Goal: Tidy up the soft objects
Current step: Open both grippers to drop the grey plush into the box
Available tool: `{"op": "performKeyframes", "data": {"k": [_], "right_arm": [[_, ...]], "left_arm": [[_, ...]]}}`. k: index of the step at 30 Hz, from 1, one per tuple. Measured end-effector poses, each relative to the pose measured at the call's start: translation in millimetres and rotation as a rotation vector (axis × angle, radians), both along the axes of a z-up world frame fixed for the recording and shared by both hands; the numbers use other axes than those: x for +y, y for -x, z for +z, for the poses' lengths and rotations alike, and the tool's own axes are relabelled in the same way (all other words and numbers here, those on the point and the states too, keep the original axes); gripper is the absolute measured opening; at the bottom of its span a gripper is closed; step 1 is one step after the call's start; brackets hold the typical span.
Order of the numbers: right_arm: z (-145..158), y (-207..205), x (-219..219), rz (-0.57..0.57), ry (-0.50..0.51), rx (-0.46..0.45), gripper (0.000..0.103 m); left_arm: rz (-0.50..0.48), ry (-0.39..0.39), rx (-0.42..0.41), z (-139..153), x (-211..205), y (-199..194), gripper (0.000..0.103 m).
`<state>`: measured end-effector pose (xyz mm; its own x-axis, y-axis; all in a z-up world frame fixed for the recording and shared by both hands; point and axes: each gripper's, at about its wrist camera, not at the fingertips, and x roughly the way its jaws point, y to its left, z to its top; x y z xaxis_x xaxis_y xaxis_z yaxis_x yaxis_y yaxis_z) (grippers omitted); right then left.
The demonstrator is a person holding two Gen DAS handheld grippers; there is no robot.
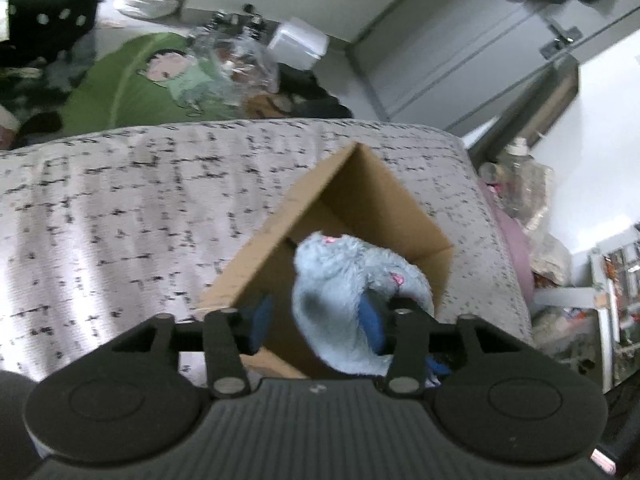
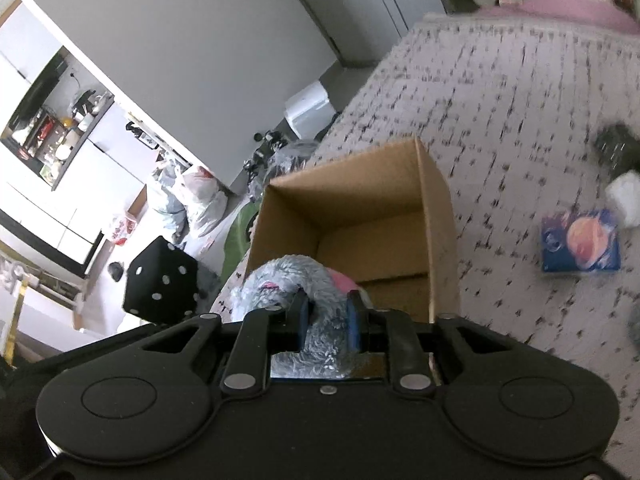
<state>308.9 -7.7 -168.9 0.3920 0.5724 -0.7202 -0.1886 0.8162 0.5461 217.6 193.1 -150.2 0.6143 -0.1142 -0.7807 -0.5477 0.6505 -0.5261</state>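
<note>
A fluffy grey-blue plush toy (image 1: 340,280) with pink marks hangs over the open cardboard box (image 1: 360,184), which stands on the speckled bed cover (image 1: 120,200). My left gripper (image 1: 316,320) is open. The toy rests against its right blue pad (image 1: 370,316), and the left pad stands clear of it. In the right wrist view the same fur (image 2: 280,280) fills the narrow gap between the blue pads of my right gripper (image 2: 328,316), which is shut on it just above the box (image 2: 360,200). The box floor that shows is bare.
A black plush die (image 2: 164,280) and a green cushion (image 1: 132,88) lie on the floor beyond the bed. A blue picture pad (image 2: 580,240), a white soft lump (image 2: 624,196) and a dark item (image 2: 616,148) lie on the cover, right of the box. Plastic bags (image 2: 196,196) sit by the wall.
</note>
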Motion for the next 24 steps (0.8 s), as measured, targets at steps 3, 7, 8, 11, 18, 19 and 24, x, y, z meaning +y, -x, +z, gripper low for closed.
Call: {"op": "performKeyframes", "data": {"k": [3, 7, 8, 11, 18, 19, 24], "right_arm": [[-4.9, 0.3, -7.0, -0.011, -0.024, 0.043, 0.03], [7.7, 8.4, -21.8, -0.039, -0.011, 0.012, 0.062], [11.3, 10.5, -26.1, -0.037, -0.017, 0.003, 0.063], [25.7, 17.9, -41.6, -0.063, 0.012, -0.031, 0.081], [51.7, 33.4, -82.8, -0.123, 0.071, -0.116, 0.094], [53.8, 34.4, -87.3, -0.128, 0.084, -0.127, 0.097], [61.4, 46.7, -113.4, -0.164, 0.125, -0.162, 0.101]], "left_arm": [[0.008, -0.024, 0.012, 3.9, 0.2, 3.0, 0.062], [0.036, -0.054, 0.03, 7.2, -1.5, 7.1, 0.079], [0.044, -0.073, 0.024, 9.4, -3.5, 9.2, 0.08], [0.058, -0.121, 0.008, 16.7, -10.4, 14.4, 0.088], [0.05, -0.147, -0.003, 31.8, -29.9, 22.7, 0.089], [0.054, -0.149, -0.004, 33.6, -32.6, 24.3, 0.089], [0.06, -0.149, -0.017, 42.1, -47.3, 33.0, 0.089]]}}
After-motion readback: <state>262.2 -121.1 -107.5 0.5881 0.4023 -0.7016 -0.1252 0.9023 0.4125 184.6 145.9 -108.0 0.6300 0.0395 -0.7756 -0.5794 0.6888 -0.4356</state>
